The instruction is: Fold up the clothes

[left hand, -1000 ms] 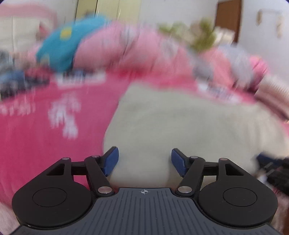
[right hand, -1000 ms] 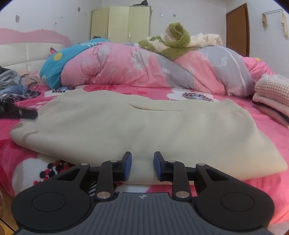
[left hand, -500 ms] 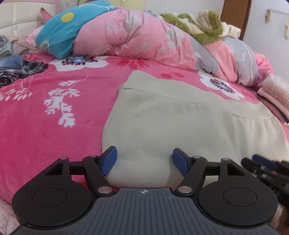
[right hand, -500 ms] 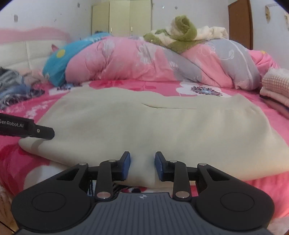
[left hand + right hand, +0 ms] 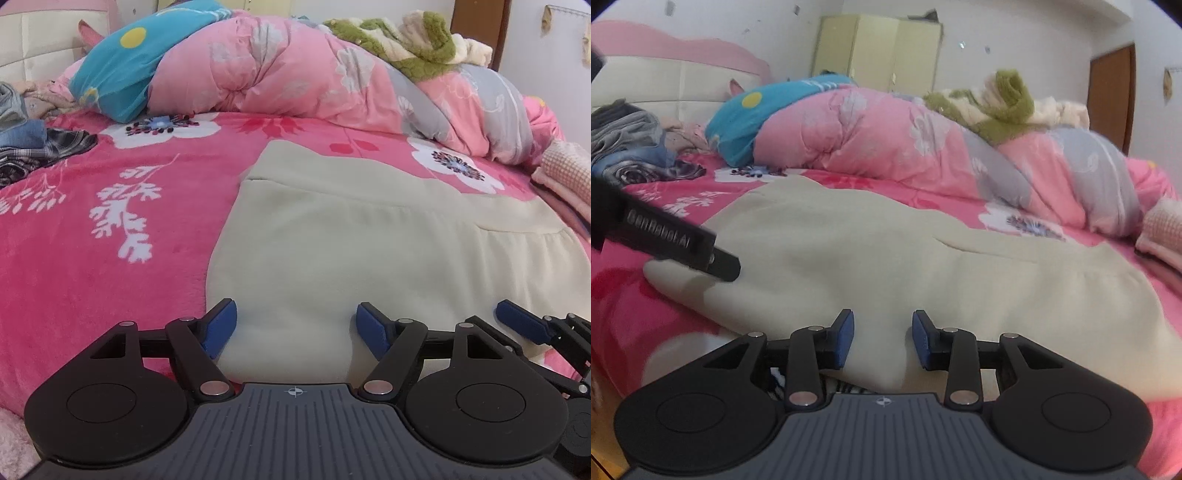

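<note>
Spread on the bed (image 5: 110, 236), near hem between the parted fingers of both left gripper (image 5: 293, 325) and right gripper (image 5: 882, 339): cream garment (image 5: 369, 258), seemingly soft, thick, limp, best pinched at hem corners.

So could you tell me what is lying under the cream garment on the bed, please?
The cream garment lies on the pink floral bedspread. At its near edge, the right wrist view shows a striped black-and-white patch poking out; what it is stays hidden.
</note>
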Demonstrator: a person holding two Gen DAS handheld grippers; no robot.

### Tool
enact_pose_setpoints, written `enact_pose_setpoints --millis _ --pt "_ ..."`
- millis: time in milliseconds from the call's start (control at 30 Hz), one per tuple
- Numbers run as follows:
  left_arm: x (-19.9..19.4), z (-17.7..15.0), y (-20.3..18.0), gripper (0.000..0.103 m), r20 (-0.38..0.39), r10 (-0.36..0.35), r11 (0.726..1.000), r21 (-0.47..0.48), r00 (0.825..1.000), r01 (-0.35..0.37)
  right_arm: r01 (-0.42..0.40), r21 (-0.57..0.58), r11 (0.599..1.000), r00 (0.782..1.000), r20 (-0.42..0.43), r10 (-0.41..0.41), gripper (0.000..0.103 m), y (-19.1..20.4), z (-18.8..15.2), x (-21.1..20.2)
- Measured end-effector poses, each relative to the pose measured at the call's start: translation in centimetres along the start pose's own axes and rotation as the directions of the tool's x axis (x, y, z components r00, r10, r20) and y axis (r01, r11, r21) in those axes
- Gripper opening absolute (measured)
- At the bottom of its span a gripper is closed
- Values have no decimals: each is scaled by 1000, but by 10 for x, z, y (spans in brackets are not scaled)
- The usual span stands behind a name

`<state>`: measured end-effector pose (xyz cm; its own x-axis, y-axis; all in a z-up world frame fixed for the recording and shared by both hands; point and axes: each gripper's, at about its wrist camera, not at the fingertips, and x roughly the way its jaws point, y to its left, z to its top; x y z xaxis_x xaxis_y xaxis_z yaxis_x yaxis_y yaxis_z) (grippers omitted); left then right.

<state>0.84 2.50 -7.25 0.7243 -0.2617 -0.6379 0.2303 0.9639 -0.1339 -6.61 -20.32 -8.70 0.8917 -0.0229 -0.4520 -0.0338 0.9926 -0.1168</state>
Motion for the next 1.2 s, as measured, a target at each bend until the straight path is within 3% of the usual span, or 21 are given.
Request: enact_pose_setpoints --millis 500,733,833,933,1067,1200 --pt "-3 -1 -5 73 9 35 999 14 999 -35 -24 29 999 999 23 24 37 -2 -5 -6" --pt "-21 4 -20 78 72 155 984 78 985 -160 -37 29 999 998 48 35 37 -3 -9 -6" --pt "-6 -2 -17 82 21 199 975 93 980 -200 -43 27 999 997 61 41 37 -4 -10 -6" --pt "-1 -8 -7 94 33 194 979 52 981 -195 -49 26 998 996 75 47 37 -4 -12 -7" --pt "-2 -8 12 95 15 124 991 -46 992 -123 -60 35 998 996 76 57 37 -6 -10 -8" --pt "-16 -16 23 95 69 97 992 -92 993 -91 -96 71 993 992 87 90 39 -8 5 -19"
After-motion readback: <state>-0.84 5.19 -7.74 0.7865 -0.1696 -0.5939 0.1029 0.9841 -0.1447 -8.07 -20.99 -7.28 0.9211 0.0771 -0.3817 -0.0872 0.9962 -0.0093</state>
